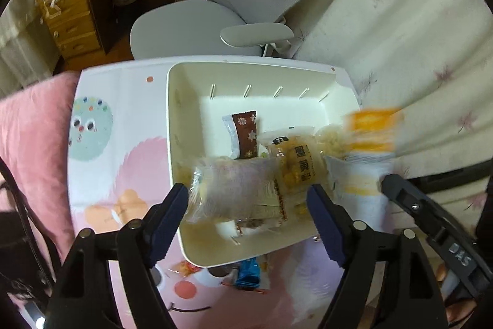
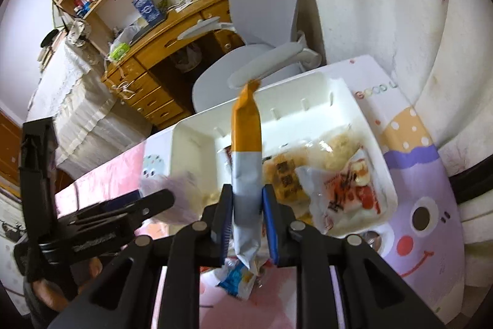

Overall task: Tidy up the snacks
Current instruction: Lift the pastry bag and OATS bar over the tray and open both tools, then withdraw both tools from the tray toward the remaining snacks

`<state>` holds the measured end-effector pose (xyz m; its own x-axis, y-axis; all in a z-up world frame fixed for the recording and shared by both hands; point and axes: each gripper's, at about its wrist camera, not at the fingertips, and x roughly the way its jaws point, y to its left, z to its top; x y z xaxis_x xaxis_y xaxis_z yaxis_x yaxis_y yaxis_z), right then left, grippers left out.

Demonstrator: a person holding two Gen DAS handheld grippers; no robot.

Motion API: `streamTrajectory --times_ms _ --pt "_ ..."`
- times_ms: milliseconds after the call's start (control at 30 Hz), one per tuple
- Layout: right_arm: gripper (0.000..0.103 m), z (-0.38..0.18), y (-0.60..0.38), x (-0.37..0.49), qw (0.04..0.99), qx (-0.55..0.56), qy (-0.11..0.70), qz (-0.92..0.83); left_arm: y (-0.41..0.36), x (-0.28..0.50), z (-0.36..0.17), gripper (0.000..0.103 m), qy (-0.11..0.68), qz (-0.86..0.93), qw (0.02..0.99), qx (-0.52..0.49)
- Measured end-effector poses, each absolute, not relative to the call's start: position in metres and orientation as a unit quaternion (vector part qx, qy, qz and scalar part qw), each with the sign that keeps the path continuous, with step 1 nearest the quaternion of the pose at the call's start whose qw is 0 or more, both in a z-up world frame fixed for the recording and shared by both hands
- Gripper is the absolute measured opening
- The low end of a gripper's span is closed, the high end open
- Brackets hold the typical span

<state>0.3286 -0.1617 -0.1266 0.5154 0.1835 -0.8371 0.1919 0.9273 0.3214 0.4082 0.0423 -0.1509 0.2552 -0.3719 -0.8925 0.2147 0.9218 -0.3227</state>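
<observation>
A: Over the white bin (image 1: 185,144) on the worktop (image 1: 101,174), how will these handle?

B: Light, soft, crinkly. The left gripper (image 1: 248,205) has wide fingers, a clear packet (image 1: 231,190) loose between them, above the bin.

A: And the right gripper (image 2: 246,216)?

B: Nearly closed, pinching the orange-and-white packet (image 2: 246,162) low, upright; mid-body is safer.

White bin (image 1: 185,144), orange-and-grey packet (image 2: 246,162), brown snowflake-patterned packet (image 1: 246,133), blue packet (image 1: 248,273).
</observation>
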Motion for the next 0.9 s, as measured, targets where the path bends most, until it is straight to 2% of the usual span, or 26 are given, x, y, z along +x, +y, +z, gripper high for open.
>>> streamTrajectory --times_ms 100,333,600,900 --pt "0.028 -0.133 -0.169 0.329 0.842 0.207 0.499 -0.013 0.046 0.406 -0.153 0.078 0.583 -0.179 0.79 -0.062" --pt "0.03 -0.139 -0.174 0.316 0.834 0.217 0.505 -0.035 0.063 0.394 -0.153 0.078 0.578 -0.177 0.793 -0.072" --pt "0.042 -0.147 -0.173 0.279 0.827 0.227 0.51 -0.064 0.079 0.357 -0.153 0.078 0.561 -0.201 0.797 -0.098" --pt "0.044 -0.167 -0.176 0.241 0.816 0.234 0.52 -0.092 0.097 0.31 -0.164 0.078 0.54 -0.217 0.804 -0.122"
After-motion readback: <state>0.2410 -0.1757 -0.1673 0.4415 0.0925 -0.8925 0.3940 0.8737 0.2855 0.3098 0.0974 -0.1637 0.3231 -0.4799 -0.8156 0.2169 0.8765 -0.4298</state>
